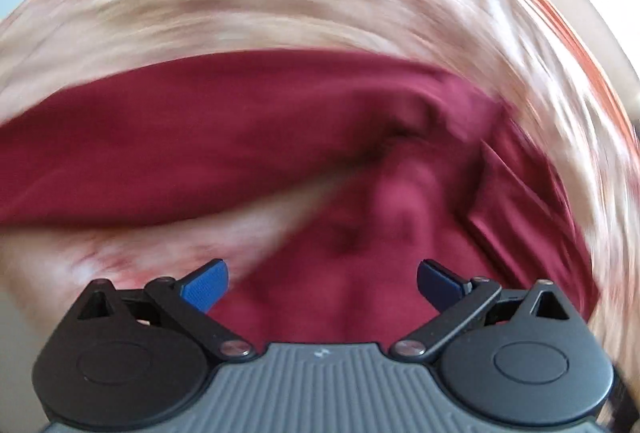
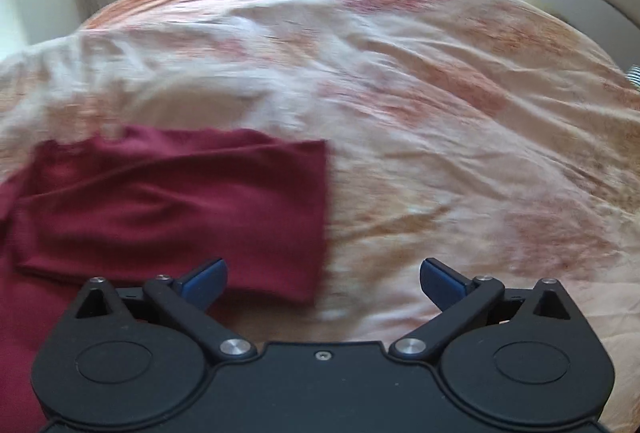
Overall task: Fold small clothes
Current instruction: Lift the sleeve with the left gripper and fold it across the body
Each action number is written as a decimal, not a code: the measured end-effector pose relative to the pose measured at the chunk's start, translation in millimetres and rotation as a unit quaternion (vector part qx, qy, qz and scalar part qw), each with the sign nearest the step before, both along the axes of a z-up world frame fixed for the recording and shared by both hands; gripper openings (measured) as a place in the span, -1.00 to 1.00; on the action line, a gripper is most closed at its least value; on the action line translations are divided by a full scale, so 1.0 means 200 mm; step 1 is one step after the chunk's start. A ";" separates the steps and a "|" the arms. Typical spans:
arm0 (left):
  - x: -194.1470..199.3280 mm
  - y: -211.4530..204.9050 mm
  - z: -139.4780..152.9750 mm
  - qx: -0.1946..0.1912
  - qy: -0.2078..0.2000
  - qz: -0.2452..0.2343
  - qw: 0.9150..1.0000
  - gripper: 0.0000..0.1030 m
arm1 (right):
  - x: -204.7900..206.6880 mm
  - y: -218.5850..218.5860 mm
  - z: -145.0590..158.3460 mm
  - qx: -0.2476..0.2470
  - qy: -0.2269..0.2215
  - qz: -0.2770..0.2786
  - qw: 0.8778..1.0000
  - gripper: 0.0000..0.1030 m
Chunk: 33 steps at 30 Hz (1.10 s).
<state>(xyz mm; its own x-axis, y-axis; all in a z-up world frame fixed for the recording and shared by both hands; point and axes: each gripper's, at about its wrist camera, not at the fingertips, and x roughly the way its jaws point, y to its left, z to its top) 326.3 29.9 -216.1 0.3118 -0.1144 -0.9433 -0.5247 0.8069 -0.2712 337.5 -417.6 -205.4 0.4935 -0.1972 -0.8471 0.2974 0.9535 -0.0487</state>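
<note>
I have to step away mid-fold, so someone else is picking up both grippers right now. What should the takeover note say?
Left gripper: open, nothing between its fingers, hovering over the maroon garment; that view is motion-blurred.
Right gripper: open, empty, over the garment's right edge and the bedspread.
Garment: lying on the bed, with one panel apparently folded over, ending in a straight edge in the right wrist view.
Done: seemingly a first fold.
Left: the garment looks rumpled in the left view; smooth it, then probably finish the remaining folds.
</note>
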 end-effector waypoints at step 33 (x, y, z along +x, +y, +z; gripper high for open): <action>-0.43 0.87 0.22 0.069 -0.270 0.298 0.913 -0.93 | -0.11 0.92 0.23 0.032 0.002 0.219 0.975 0.99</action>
<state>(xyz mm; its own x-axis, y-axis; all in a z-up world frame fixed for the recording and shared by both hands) 241.0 204.4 -172.3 0.7039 0.3357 -0.6260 -0.7013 0.4686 -0.5372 314.7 -233.7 -158.7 0.5161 0.0843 -0.8524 -0.1387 0.9902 0.0140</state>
